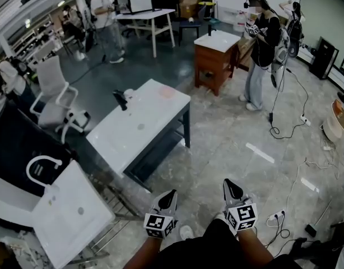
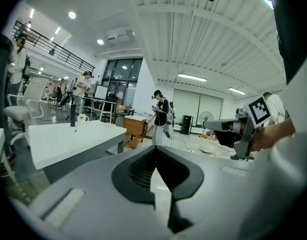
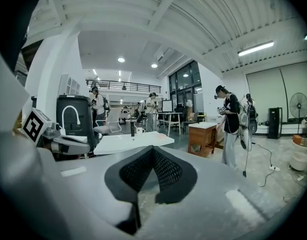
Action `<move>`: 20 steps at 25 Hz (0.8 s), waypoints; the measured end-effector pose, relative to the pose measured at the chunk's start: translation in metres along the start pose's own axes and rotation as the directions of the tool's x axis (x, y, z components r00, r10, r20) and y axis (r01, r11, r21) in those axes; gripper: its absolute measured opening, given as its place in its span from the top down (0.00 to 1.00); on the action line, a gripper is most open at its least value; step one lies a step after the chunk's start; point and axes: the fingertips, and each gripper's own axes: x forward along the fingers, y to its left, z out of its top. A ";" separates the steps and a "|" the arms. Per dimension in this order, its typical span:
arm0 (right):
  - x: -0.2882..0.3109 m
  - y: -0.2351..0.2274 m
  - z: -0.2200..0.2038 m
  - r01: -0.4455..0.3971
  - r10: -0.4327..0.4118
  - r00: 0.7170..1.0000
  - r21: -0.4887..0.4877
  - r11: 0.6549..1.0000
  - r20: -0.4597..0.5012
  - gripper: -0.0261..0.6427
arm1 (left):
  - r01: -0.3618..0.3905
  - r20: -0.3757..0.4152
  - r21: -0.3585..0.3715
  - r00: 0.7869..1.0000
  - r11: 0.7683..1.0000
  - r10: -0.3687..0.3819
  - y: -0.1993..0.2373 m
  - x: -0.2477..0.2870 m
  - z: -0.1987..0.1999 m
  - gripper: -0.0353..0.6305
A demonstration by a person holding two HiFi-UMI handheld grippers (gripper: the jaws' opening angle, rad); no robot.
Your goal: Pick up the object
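Note:
A white table (image 1: pixel 139 129) stands ahead of me across the floor. At its far end are a black upright object (image 1: pixel 120 100) and a white mug (image 1: pixel 129 94); a pinkish disc (image 1: pixel 167 92) lies further right. The black object (image 2: pixel 72 115) and the mug (image 2: pixel 82 118) also show in the left gripper view. Both grippers hang low over the floor, well short of the table. My left gripper (image 1: pixel 171 195) has its jaws together with nothing between them. My right gripper (image 1: pixel 229 184) is likewise shut and empty.
A wooden cabinet (image 1: pixel 215 60) with a white top stands behind the table, with a person (image 1: pixel 261 49) beside it. A white office chair (image 1: pixel 54 88) is at the left. A white sink unit (image 1: pixel 71 212) is near left. Cables (image 1: pixel 284 128) trail on the floor at the right.

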 end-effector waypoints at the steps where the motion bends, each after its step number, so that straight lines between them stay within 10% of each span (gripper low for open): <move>1: 0.002 -0.001 -0.001 0.000 0.000 1.000 0.000 1.000 -0.005 0.96 | -0.001 -0.002 -0.002 1.000 1.000 0.001 0.002 0.002 -0.002 0.92; 20: 0.117 -0.118 0.011 -0.063 0.064 0.997 0.010 0.998 -0.032 0.96 | -0.052 -0.022 0.018 0.998 0.998 0.053 0.019 0.150 0.030 0.92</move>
